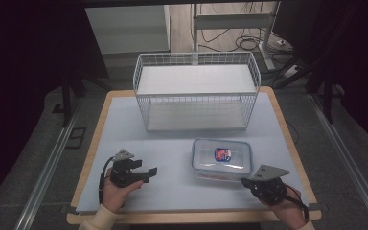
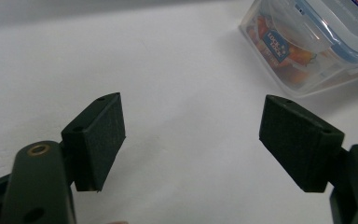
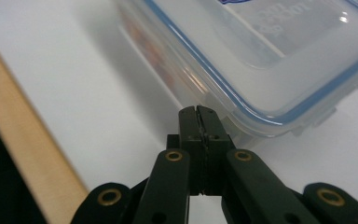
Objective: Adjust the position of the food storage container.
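The right gripper (image 3: 199, 112) has its jaws clenched flat together with nothing between them, the tips right at the near corner of the clear plastic container (image 3: 279, 60); whether they touch its wall cannot be told, since the tips cover that spot. The left gripper (image 2: 191, 140) has its jaws released and spread wide over bare surface, grasping nothing, with the container well apart from them in the upper right of its view, cut off by the frame edge.

From above, the container (image 1: 222, 159) lies flat, lid on with a blue seal and a red-and-blue label, on the right half of the counter (image 1: 172, 143), just in front of the white wire basket (image 1: 196, 91). What is inside it is blurred: orange shapes behind the wall, hard to make out. The right gripper (image 1: 247, 181) sits at its near right corner, the left gripper (image 1: 149, 172) well to its left. Each is held by a hand, the forearms cut off at the bottom edge.
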Demonstrator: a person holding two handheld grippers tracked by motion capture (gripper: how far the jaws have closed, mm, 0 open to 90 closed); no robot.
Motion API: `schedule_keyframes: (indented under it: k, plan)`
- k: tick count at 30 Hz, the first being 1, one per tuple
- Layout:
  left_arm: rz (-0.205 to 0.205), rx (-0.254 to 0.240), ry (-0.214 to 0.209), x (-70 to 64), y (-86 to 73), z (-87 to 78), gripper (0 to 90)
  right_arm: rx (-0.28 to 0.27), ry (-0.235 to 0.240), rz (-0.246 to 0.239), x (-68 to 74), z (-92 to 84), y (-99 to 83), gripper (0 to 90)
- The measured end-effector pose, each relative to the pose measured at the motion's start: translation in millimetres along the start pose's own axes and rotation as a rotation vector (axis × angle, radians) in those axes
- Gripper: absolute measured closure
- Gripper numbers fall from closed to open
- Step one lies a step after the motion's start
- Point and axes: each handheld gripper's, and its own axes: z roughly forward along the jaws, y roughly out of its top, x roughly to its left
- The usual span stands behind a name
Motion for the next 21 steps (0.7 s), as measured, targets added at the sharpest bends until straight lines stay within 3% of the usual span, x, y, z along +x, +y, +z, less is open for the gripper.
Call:
schedule_keyframes:
  k: [7,12,17,20,21]
  plan:
    - [0.0,0.002,0.0,-0.3,-0.3,0.8,22.1,-0.006,-0.014,0.03,-7.9,2.8,-2.2,90.0]
    - [-0.002,0.001,0.001,-0.3,-0.1,0.8,22.0,-0.005,-0.004,0.015,-4.0,-0.1,-1.3,90.0]
    - [-0.002,-0.001,0.002,0.4,0.6,0.2,22.0,-0.048,0.008,-0.003,1.7,-9.4,12.5,90.0]
    - [0.002,-0.004,0.004,-0.4,0.6,-0.7,22.0,-0.098,-0.023,-0.005,-8.7,-18.8,38.6,90.0]
    - [0.002,-0.004,0.004,-0.4,0.6,-0.7,22.0,-0.098,-0.023,-0.005,-8.7,-18.8,38.6,90.0]
